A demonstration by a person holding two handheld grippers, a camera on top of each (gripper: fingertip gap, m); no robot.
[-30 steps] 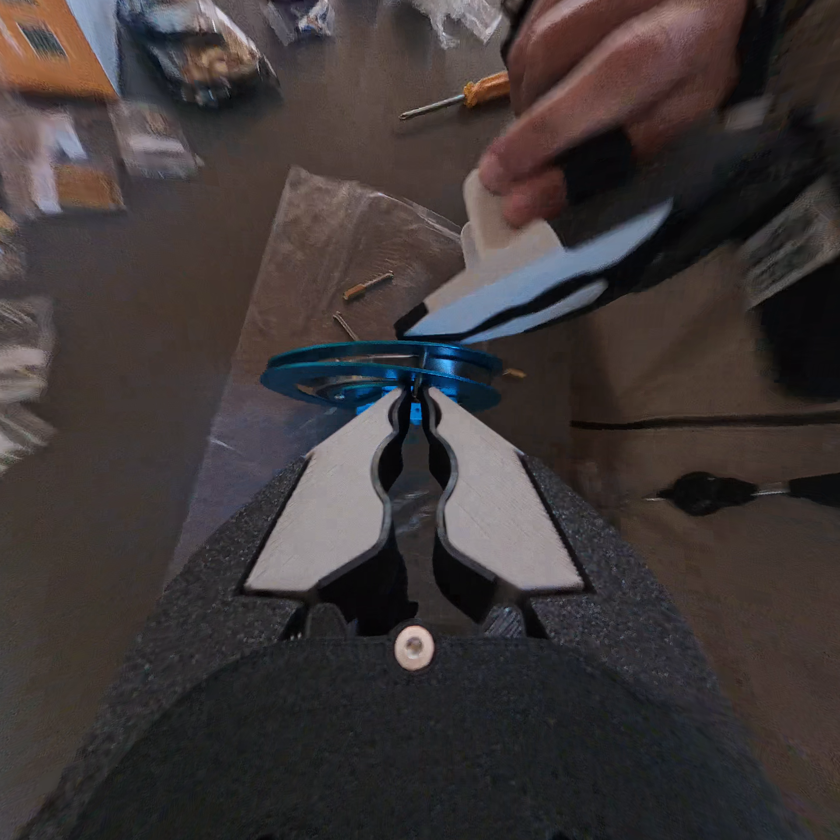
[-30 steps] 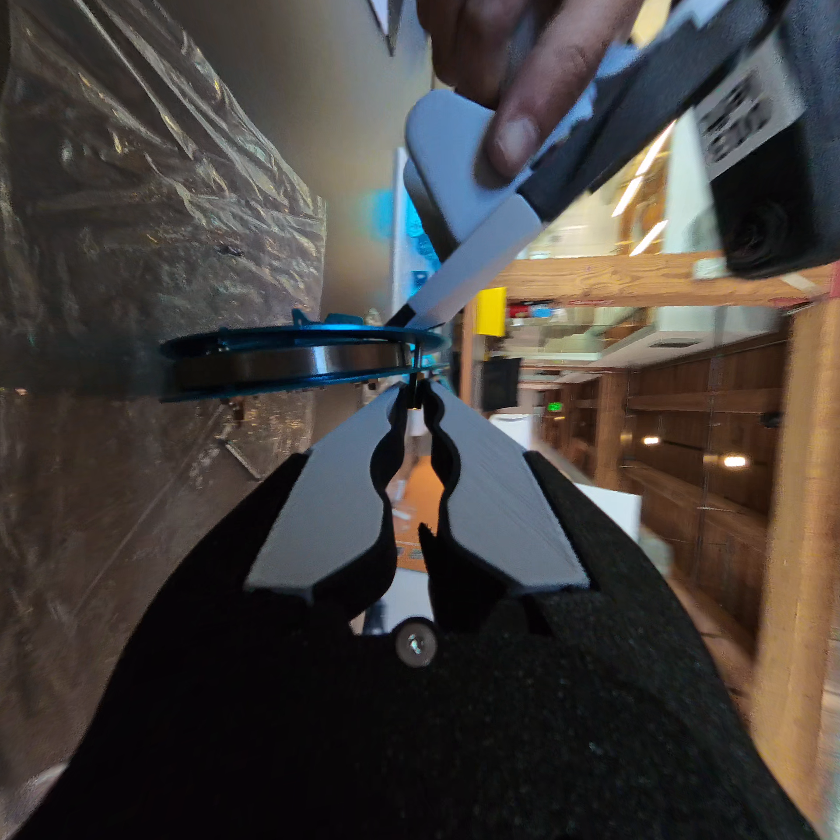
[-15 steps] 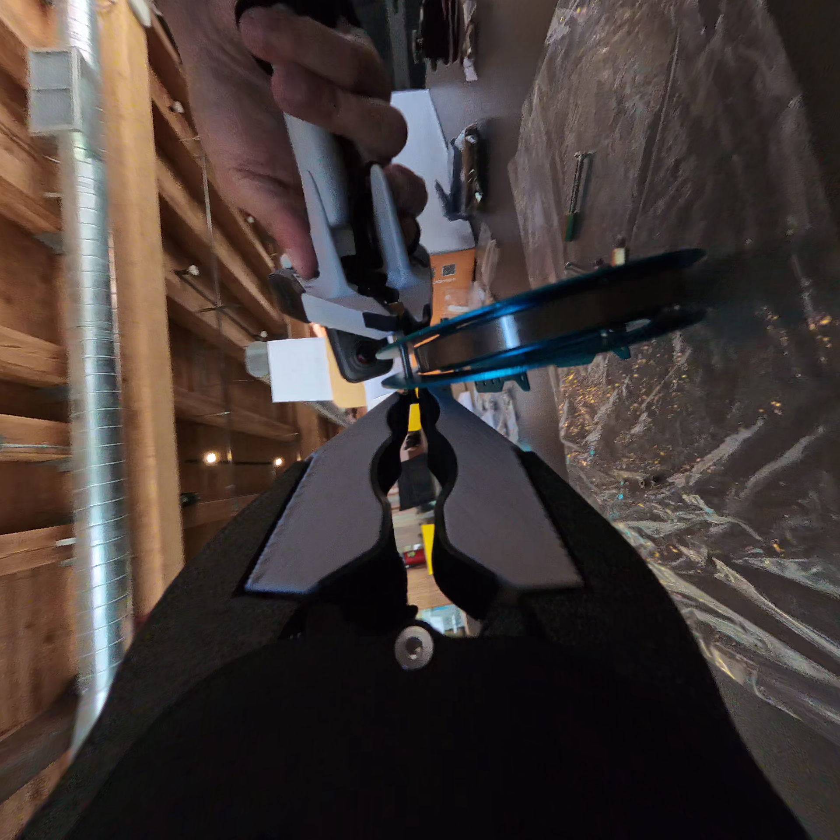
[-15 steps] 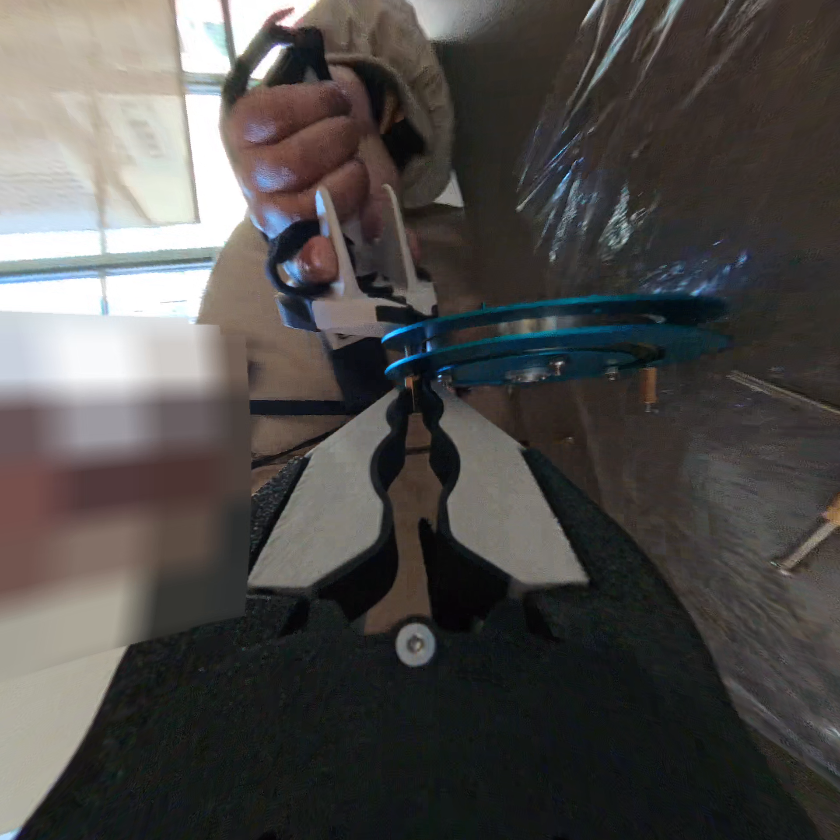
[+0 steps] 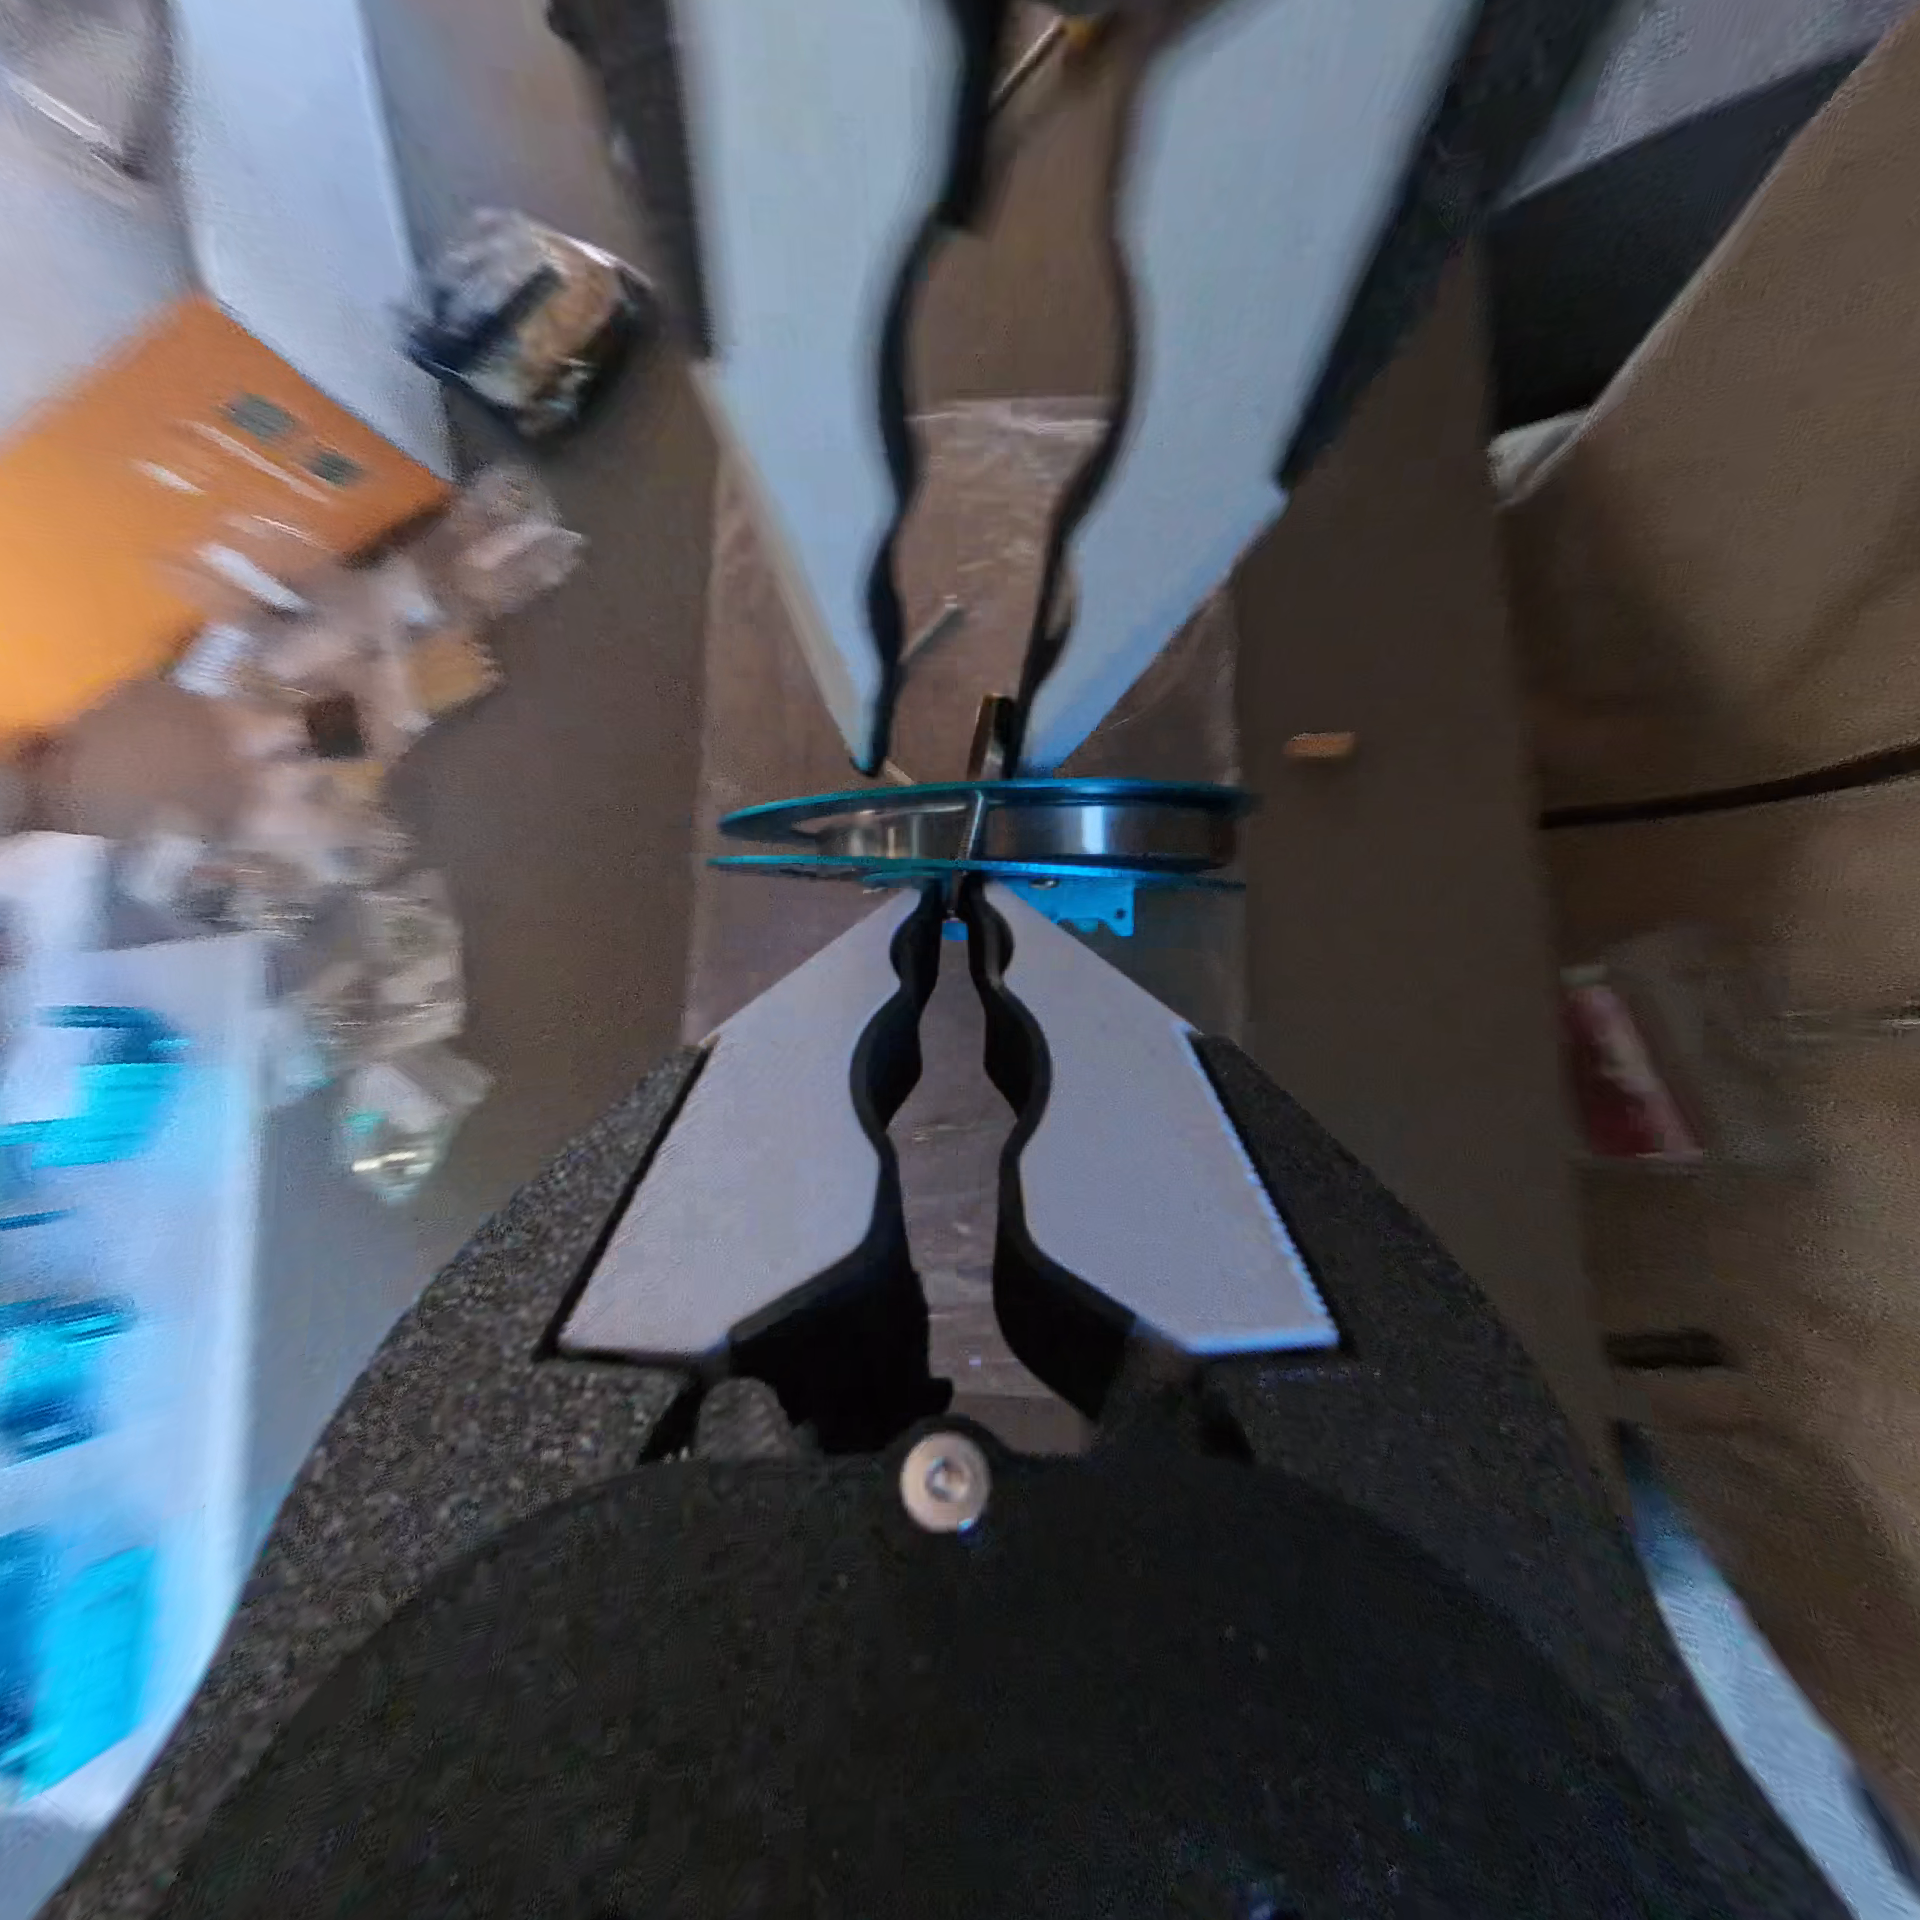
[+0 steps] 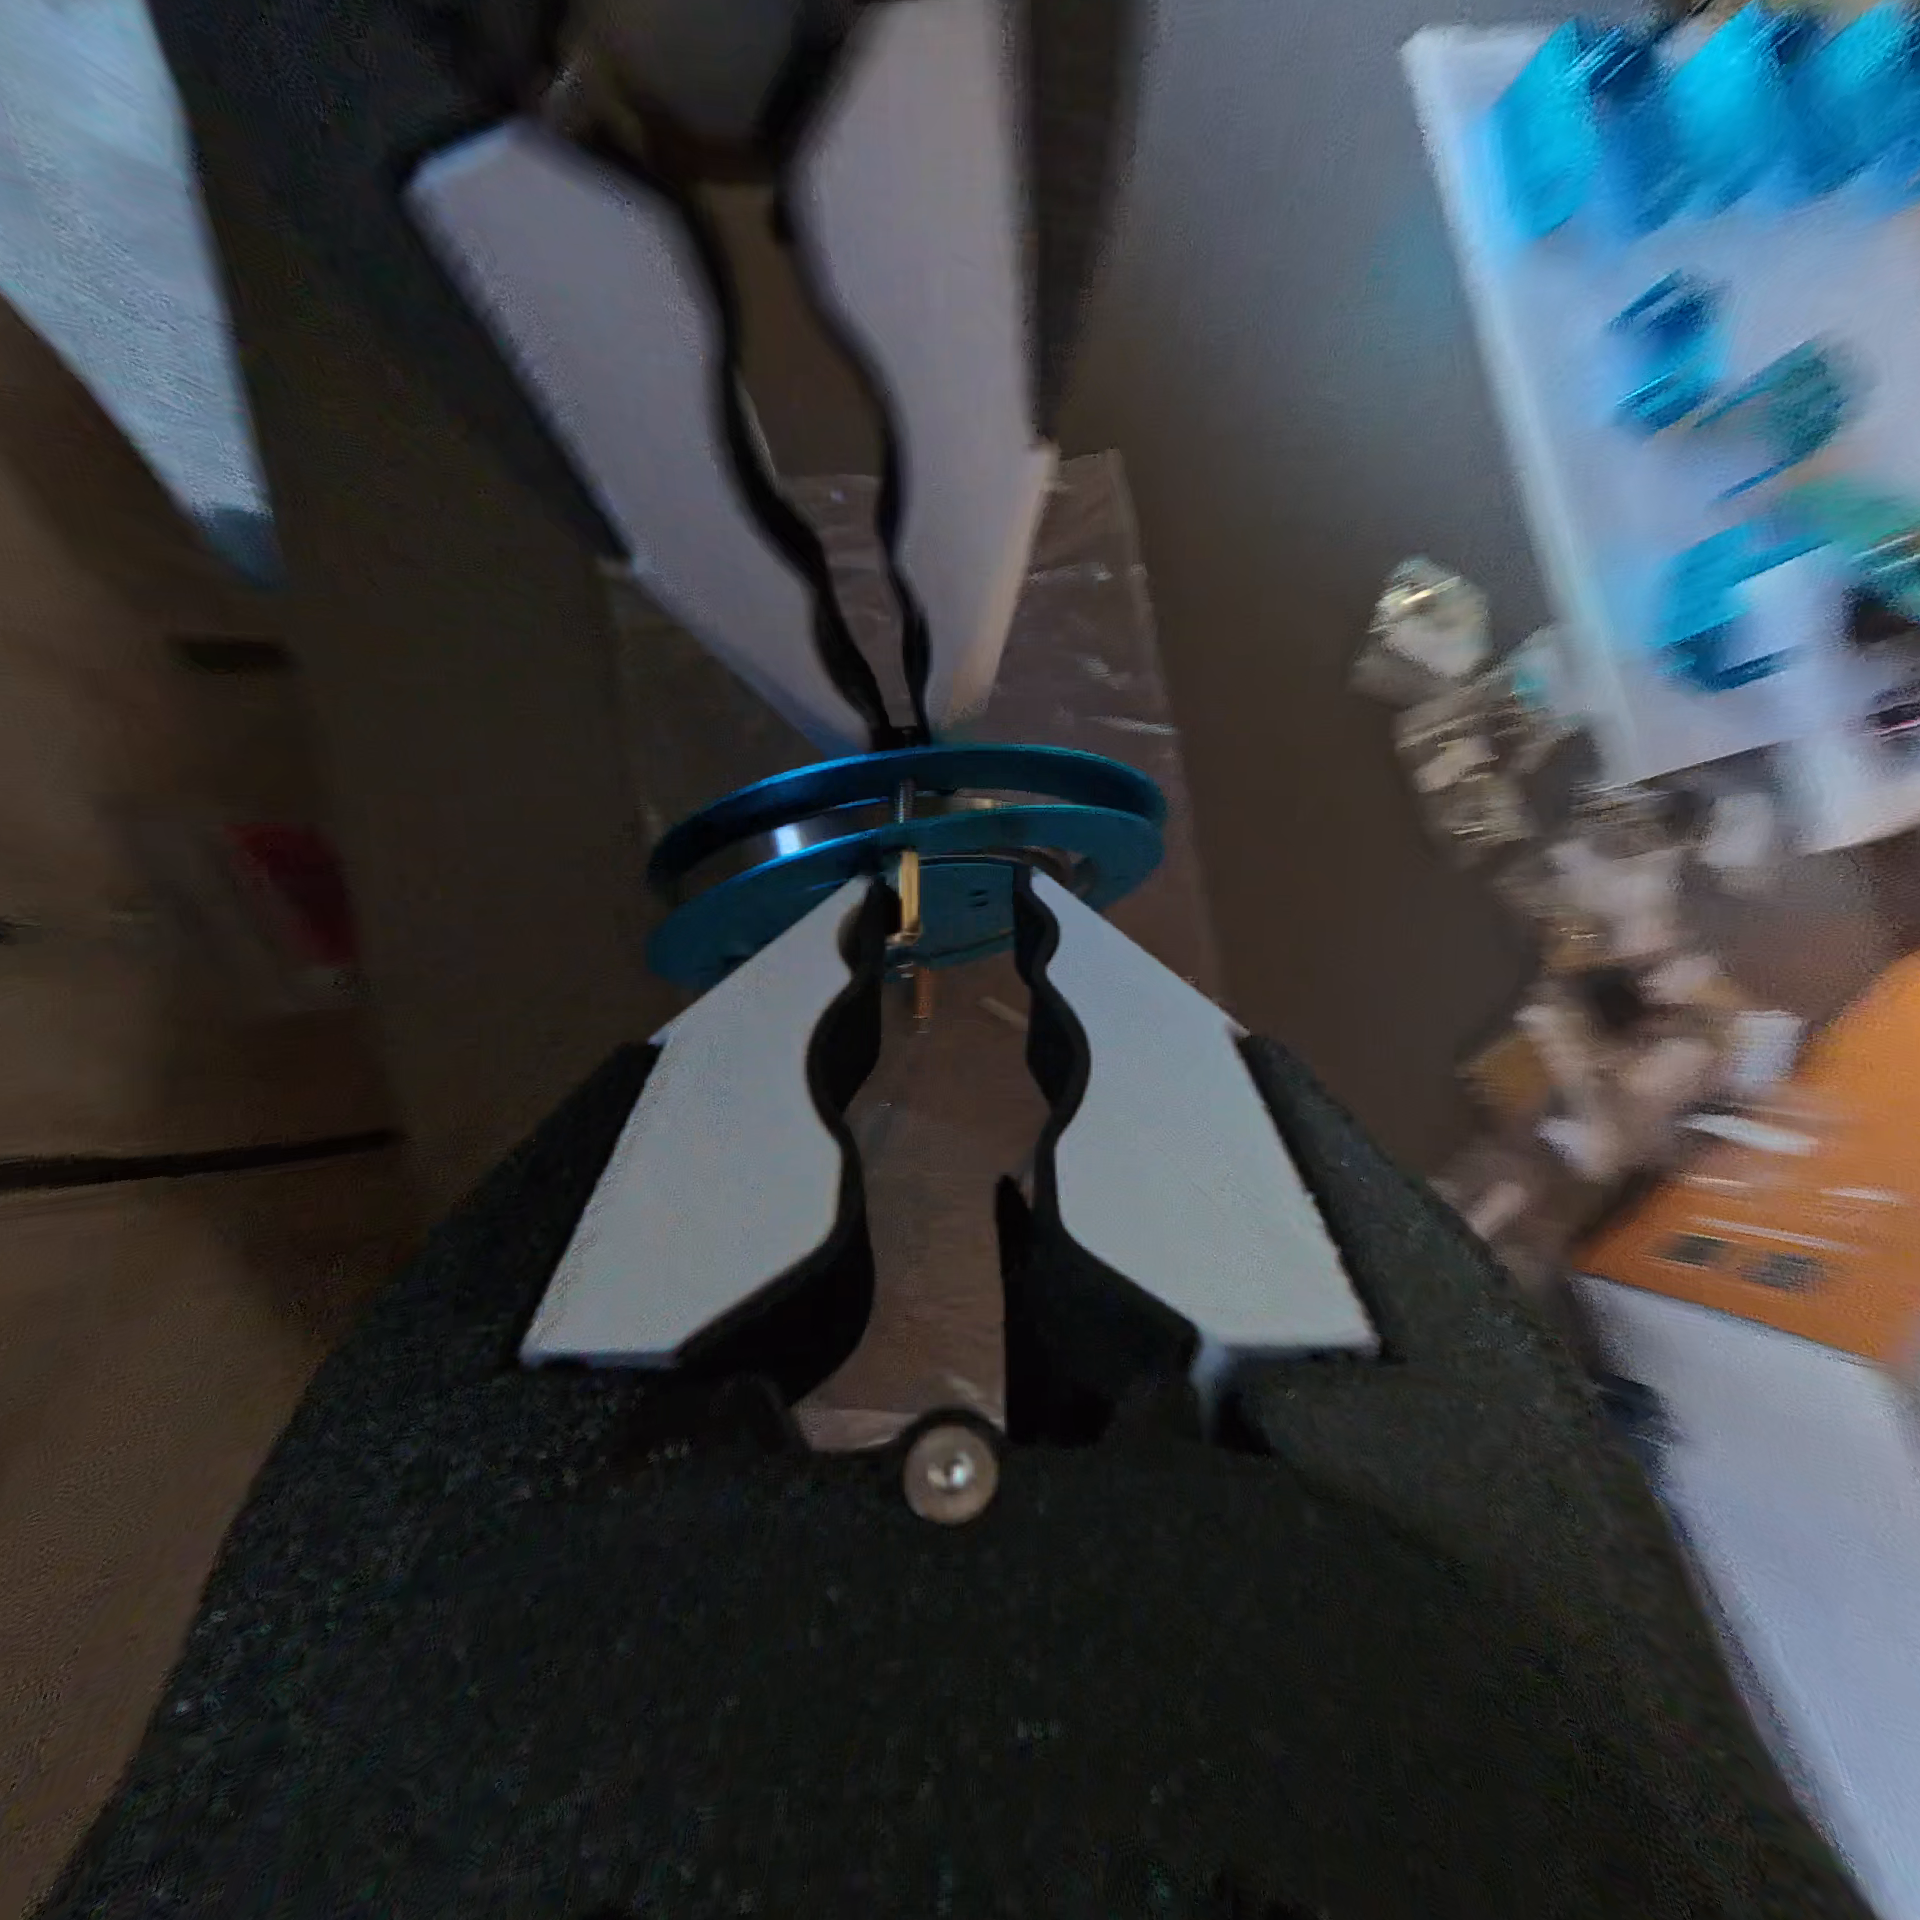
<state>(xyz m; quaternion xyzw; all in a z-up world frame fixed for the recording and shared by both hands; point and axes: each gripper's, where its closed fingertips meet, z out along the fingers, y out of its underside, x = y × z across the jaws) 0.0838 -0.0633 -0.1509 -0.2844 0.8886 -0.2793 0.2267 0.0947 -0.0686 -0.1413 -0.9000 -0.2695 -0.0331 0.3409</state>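
Note:
A blue ring assembly (image 5: pixel 1132 798), two blue rings with a silver bearing between them, hangs in the air above the table. My left gripper (image 5: pixel 951 914) is shut on a thin screw (image 5: pixel 968 847) that passes through the rings' near edge. My right gripper (image 5: pixel 951 758) comes in from the opposite side, facing it. In the right wrist view my right gripper (image 6: pixel 951 902) is open around a small brass standoff (image 6: pixel 910 896) on the screw's end, close to its left finger. The ring assembly (image 6: pixel 1039 774) and my shut left gripper (image 6: pixel 896 727) lie beyond it.
A clear plastic sheet (image 5: pixel 977 499) lies on the brown table below. An orange box (image 5: pixel 177 499) and bags of small parts (image 5: pixel 395 665) lie to the left. A white box of blue parts (image 6: pixel 1714 416) stands at the right wrist view's right. A person's beige clothing (image 5: pixel 1714 623) is to the right. The grippers are tip to tip, or close to it.
My right gripper has opened; it was shut at the ring's edge before. Both grippers have swung round and now face each other above the table, with the ring assembly still held.

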